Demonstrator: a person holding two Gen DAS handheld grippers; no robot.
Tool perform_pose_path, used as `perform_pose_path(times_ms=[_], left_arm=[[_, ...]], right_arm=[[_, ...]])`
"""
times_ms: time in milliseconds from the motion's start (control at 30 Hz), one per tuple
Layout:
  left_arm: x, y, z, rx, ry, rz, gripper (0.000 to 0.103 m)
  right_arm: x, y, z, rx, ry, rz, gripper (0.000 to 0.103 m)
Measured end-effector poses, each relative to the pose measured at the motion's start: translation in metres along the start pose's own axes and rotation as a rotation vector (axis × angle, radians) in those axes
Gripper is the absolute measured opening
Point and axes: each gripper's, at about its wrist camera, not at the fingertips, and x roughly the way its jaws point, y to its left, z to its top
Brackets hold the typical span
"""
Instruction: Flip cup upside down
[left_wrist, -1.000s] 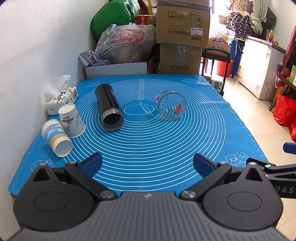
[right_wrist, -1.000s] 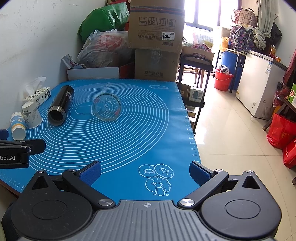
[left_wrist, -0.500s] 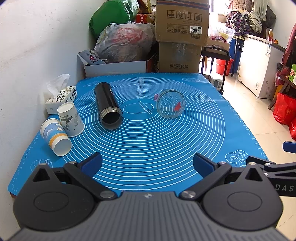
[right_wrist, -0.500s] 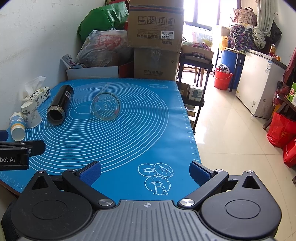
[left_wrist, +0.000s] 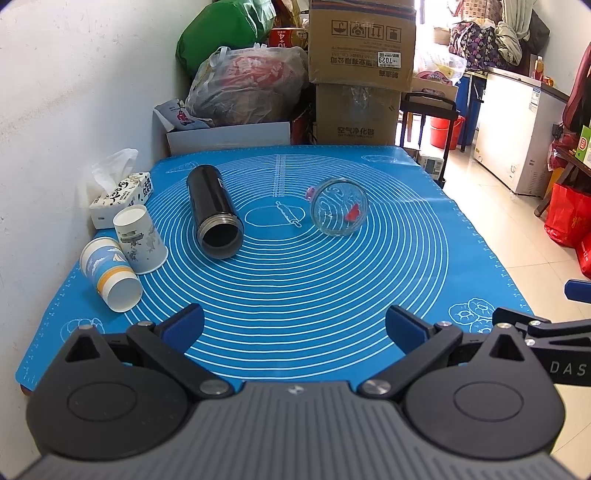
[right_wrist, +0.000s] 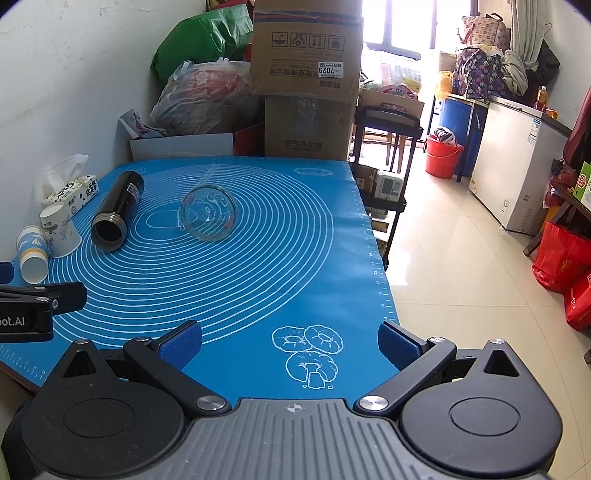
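Note:
A clear glass cup lies on its side mid-mat, mouth toward me; it also shows in the right wrist view. A black flask lies on its side to its left, open end toward me. A paper cup with blue and yellow bands lies on its side at the left edge. A white printed paper cup stands upside down beside it. My left gripper is open and empty over the near mat edge. My right gripper is open and empty near the mat's right front corner.
The blue silicone mat covers the table. A tissue box sits by the white wall at left. Cardboard boxes and bags stand behind the table. The tiled floor lies to the right.
Both grippers have edged slightly forward and up over the mat. No object has moved.

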Motion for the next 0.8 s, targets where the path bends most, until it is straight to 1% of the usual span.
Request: perform_pose_path(times_ms=[300,533,667,800], left_arm=[[0.004,0.0,0.005,0.006,0.004,0.007,0.103],[0.016,0.001,0.011,0.001,0.029,-0.001,0.103],[0.026,-0.002,0.019,0.011,0.023,0.004,0.103],[0.044,-0.006,0.034,0.025,0.023,-0.013,0.103]], right_arm=[[0.001,-0.006,0.006,0.012,-0.021,0.023,0.103],[0.01,-0.008,0.011,0.01,-0.02,0.033,0.103],[0.019,-0.011,0.017,0.013,-0.021,0.036,0.103],[0.032,-0.017,0.025,0.022,-0.027,0.036,0.103]])
